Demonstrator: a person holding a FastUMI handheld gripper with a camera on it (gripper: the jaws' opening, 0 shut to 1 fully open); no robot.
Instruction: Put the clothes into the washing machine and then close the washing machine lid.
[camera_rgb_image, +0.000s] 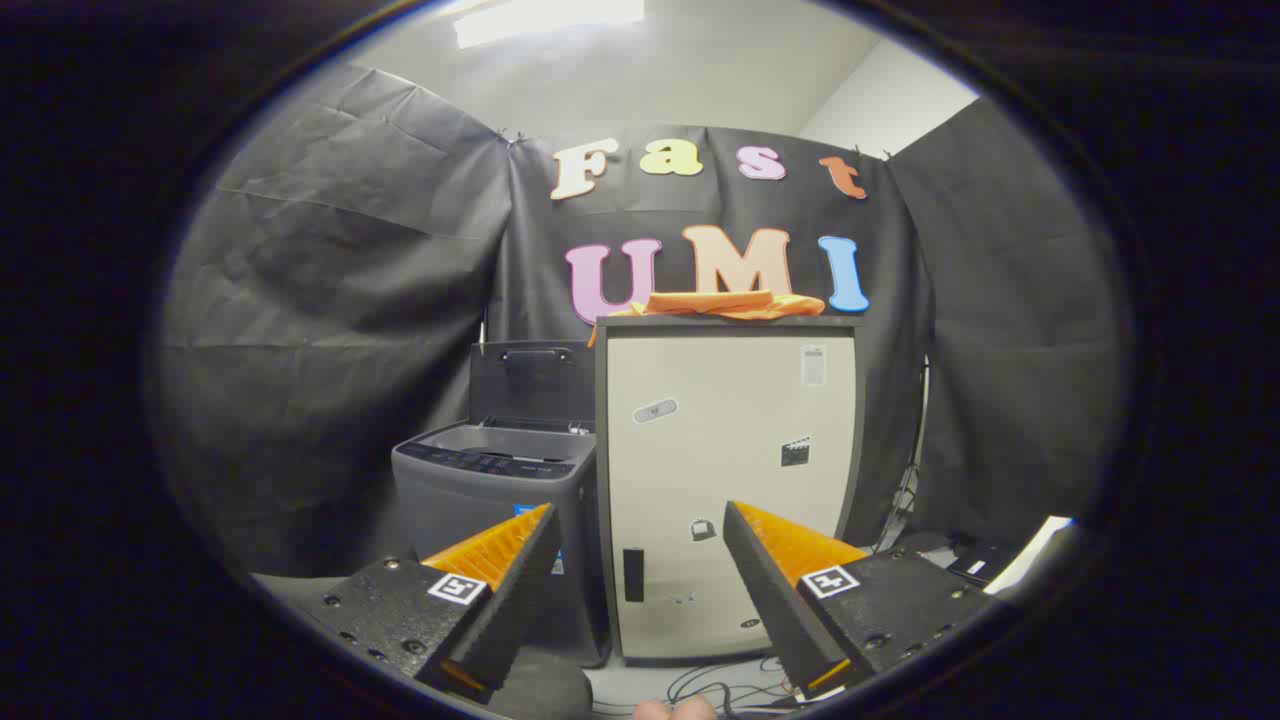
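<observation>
tongs (640, 520) spread wide, holding nothing; orange clothes (735, 304) atop the cabinet (730, 480) — washing machine (495, 490) lid up

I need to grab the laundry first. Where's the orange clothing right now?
The orange clothing lies on top of the cream cabinet, right of the open washing machine, well beyond the open gripper.

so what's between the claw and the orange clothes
In the gripper view, the cream cabinet front; the orange clothes lie on its top, beyond the open claw.
</observation>
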